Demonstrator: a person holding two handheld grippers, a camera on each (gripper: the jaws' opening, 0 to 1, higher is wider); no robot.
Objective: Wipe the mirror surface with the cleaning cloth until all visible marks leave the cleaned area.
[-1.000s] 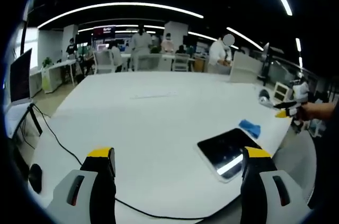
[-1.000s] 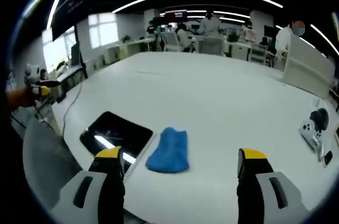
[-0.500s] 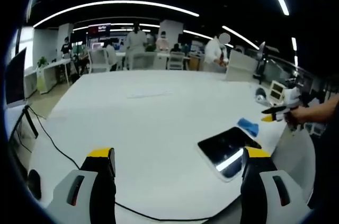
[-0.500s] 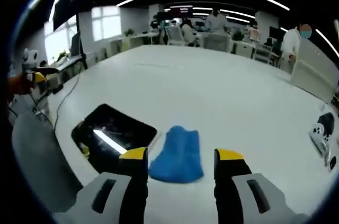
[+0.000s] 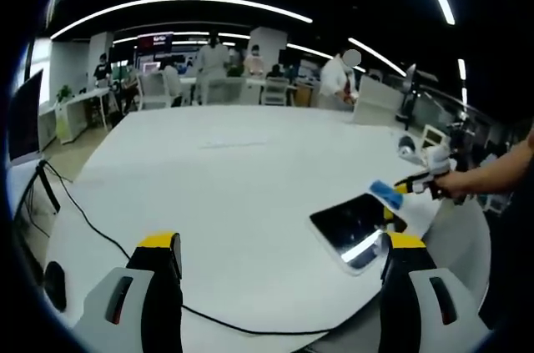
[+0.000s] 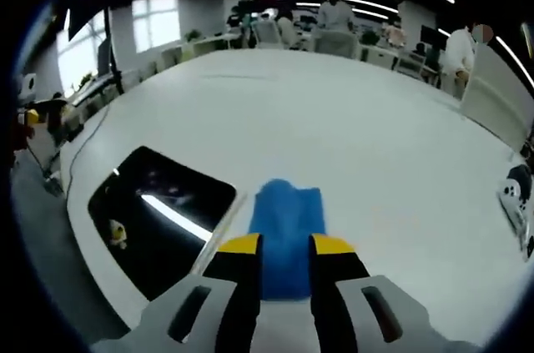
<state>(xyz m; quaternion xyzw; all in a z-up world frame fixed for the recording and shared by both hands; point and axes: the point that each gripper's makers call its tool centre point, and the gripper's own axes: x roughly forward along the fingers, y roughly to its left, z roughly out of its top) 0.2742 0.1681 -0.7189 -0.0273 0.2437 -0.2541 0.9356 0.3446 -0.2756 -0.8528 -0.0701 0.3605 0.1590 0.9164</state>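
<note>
**Cloth pinched beside the mirror**

A large white table (image 5: 242,178) is seen in both views, with an open office and several people behind it. A black cable (image 5: 92,228) is trailed across the table's left part in the left gripper view.

The mirror (image 6: 158,215), a dark rectangular slab reflecting a ceiling light strip, is laid flat near the table's edge. In the right gripper view it is placed left of the cloth, with its near right edge just beside it. In the left gripper view the mirror (image 5: 355,228) is found at the table's right end, just above that view's right jaw.

The blue cloth (image 6: 288,232) is laid on the table at the mirror's right side. It is gripped by the right gripper (image 6: 284,246): the 2 yellow-tipped jaws are drawn in close on either side of the fabric's near end. In the left gripper view the cloth (image 5: 385,194) is seen at the mirror's far corner, with the right gripper (image 5: 409,184) and a hand (image 5: 455,184) next to it.

The left gripper (image 5: 279,244) is held above the table with its 2 jaws spread wide and nothing between them.

A small white device (image 6: 519,199) is placed at the table's far right.
</note>
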